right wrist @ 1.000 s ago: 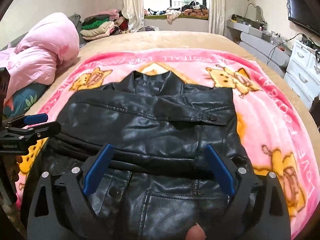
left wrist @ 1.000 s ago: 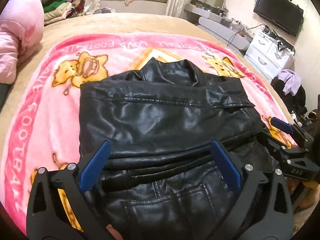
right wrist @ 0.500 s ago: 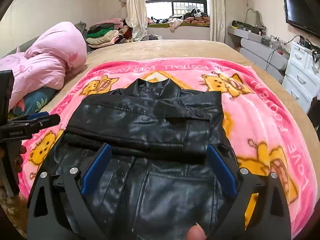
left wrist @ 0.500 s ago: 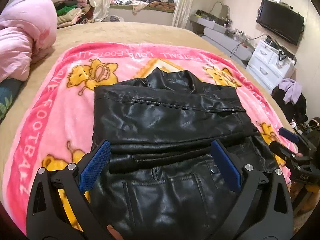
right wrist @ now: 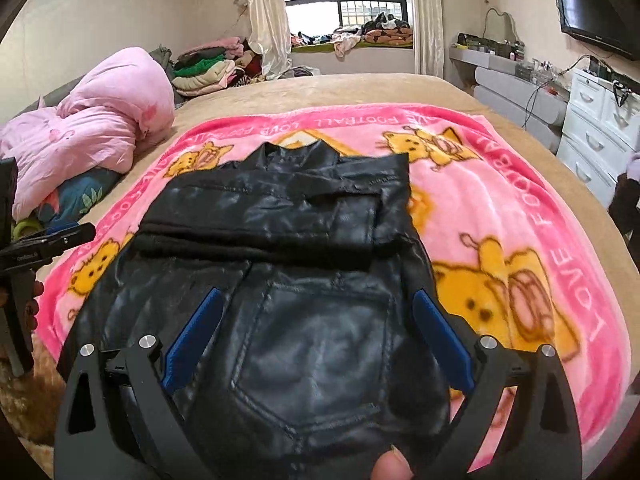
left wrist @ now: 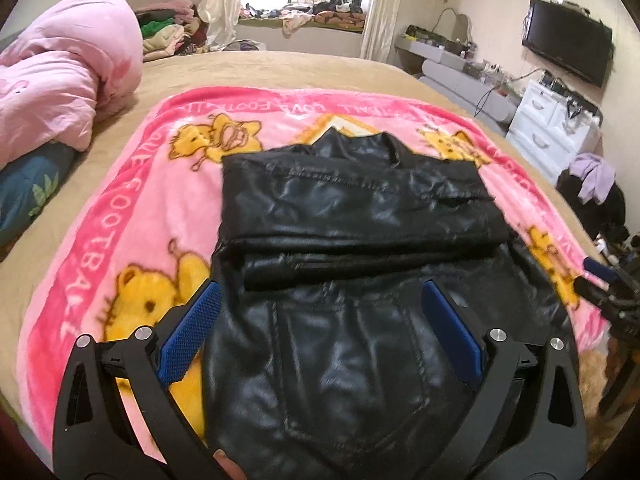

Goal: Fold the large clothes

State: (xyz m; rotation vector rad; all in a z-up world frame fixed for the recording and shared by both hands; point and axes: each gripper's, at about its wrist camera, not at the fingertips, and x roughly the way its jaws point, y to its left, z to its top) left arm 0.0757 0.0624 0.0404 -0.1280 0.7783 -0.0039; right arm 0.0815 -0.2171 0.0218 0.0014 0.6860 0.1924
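The left gripper (left wrist: 320, 328) and right gripper (right wrist: 316, 332) are held with blue-padded fingers (left wrist: 188, 336) spread wide, nothing clamped between them, above the near hem of the black leather jacket (left wrist: 352, 280). The jacket is laid on a pink cartoon-printed fleece blanket (left wrist: 132, 216), sleeves folded across its chest. The blanket is spread over a tan bed (right wrist: 360, 88); a pink quilt (right wrist: 100, 136) is bunched further left.

black leather jacket (left wrist: 360, 248) | sleeves folded across the chest | flat on the pink blanket (left wrist: 132, 208) | collar far end
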